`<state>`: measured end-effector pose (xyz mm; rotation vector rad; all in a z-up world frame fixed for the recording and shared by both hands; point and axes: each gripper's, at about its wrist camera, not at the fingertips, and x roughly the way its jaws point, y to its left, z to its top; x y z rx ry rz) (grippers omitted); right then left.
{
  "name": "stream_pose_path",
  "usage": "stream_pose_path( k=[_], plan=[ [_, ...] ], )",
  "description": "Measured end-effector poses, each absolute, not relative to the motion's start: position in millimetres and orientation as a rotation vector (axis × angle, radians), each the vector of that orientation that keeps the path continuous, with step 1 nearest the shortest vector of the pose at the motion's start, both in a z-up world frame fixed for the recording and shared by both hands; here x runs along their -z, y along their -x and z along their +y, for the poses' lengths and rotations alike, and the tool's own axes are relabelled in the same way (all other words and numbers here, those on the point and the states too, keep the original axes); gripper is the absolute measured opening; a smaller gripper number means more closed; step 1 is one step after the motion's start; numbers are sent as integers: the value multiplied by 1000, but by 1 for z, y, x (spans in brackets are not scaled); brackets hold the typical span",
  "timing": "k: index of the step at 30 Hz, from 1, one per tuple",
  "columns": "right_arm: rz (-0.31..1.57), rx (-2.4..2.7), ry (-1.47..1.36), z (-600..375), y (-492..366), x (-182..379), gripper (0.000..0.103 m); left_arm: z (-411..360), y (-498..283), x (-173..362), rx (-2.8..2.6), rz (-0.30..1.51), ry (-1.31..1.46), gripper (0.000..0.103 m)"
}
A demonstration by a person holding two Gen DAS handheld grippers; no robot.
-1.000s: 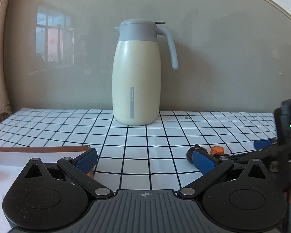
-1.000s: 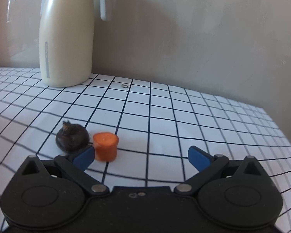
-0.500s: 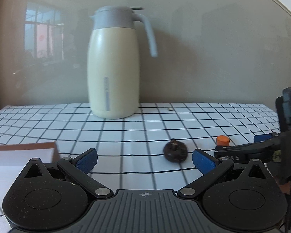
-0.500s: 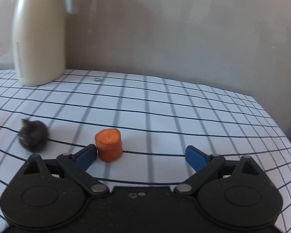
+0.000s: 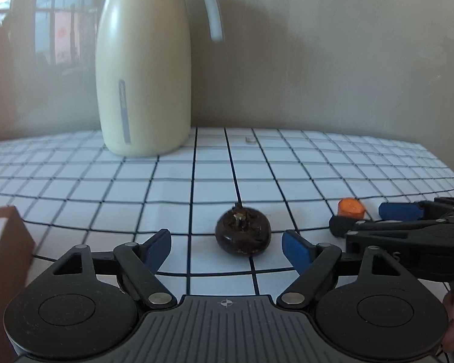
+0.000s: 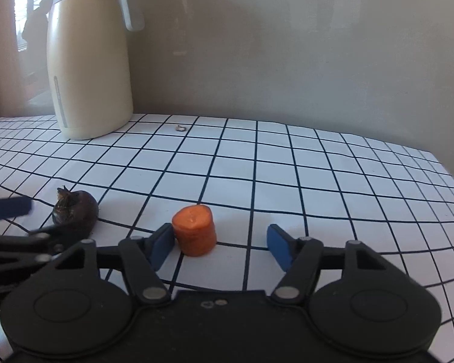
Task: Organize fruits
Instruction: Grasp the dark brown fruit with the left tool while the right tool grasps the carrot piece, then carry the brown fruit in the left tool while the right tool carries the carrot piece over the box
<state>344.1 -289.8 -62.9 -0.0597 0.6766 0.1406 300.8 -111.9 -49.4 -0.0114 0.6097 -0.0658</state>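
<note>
Counts, per both wrist views: 1 dark round fruit [image 5: 242,235] w/ dried stem. 1 orange carrot chunk [image 6: 194,230]. 1 cream thermos jug [image 5: 143,69] w/ grey lid & handle. 1 tiny metal bit [image 6: 181,127] on the cloth nr the jug. 1 grid-pattern tablecloth [image 6: 317,175]. 1 brown box [image 5: 6,260], only partly in view at left edge. 2 grippers: left gripper [image 5: 226,245], right gripper [image 6: 219,246].

The left hand-held gripper [image 5: 226,246] had just been closing; its blue pads stood either side of a dark round fruit [image 5: 243,231] on the gridded tabletop [image 5: 172,178], neither pad touching it. To the right, the right hand-held gripper [image 5: 361,218] lay around an orange carrot piece [image 5: 351,207]. A cream jug [image 5: 143,72] stood by the wall. A brown box [image 5: 6,260] sat at the left edge.
</note>
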Motion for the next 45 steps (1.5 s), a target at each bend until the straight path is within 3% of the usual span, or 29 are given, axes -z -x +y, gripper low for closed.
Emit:
stream_pose_path(
  k=[9,12,13,15,32,45],
  plan=[
    [673,-149,52,-292,-340,60,46,-115,-314,52,57,634,5,71],
    [666,-158,61,-287,-339,61,33,-118,-316,53,52,635,-9,65],
    [663,-165,60,-285,-340,61,19,-118,-315,52,47,634,-18,56],
    [664,-161,70,-282,-341,61,19,-122,-314,51,52,627,-39,43],
    [647,-102,45,-295,-316,35,19,-130,-279,24,145,586,-61,43],
    [634,-57,47,-292,-233,15,19,-122,-209,-8,193,518,-63,43]
  ],
)
